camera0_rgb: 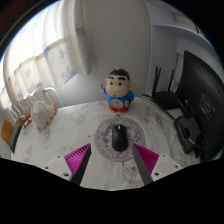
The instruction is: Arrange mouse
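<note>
A black mouse (119, 137) lies on a round patterned mouse pad (103, 131) in the middle of the table, just ahead of my fingers. My gripper (112, 162) is open, its magenta pads (76, 158) spread wide to either side. The mouse sits beyond the fingertips on the mat, nothing held between them.
A cartoon boy figurine (119, 90) stands behind the pad. A white cup-like object (42, 104) is at the left. A black monitor and cables (196, 100) fill the right side. The table carries a pale floral cloth (60, 135).
</note>
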`<state>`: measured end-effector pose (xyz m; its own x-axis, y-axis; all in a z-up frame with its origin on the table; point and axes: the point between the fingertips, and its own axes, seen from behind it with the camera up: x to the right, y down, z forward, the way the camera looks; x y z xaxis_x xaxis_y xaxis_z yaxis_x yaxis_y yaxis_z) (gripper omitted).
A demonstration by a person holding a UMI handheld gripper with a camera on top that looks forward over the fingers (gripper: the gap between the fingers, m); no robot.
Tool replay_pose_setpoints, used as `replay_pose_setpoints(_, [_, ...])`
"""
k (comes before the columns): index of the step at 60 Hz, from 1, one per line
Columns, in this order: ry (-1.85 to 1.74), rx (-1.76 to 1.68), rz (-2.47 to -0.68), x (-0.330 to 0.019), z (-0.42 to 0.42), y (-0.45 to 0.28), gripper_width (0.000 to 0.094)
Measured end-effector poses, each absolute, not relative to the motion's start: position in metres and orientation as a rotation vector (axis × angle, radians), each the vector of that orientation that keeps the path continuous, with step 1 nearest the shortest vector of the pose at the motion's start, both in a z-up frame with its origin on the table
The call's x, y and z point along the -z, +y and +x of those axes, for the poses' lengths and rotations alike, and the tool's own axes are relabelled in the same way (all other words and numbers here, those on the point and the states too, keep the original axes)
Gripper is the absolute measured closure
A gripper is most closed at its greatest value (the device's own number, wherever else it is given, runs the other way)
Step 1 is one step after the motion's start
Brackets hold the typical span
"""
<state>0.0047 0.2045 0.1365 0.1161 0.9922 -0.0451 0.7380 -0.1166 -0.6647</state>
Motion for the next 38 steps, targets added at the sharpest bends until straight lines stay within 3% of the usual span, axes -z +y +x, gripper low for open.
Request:
replay_pose_setpoints(8, [-1.673,-0.658,-1.888,-0.187,0.058,0.198,0.0084])
replay_pose_setpoints(15, [-1.668,-0.666,-1.830,-0.212,0.076,0.193,0.0083])
replay_pose_setpoints(38, [-1.630,-0.617,-1.783,-0.217,0.075,0.213,0.0086])
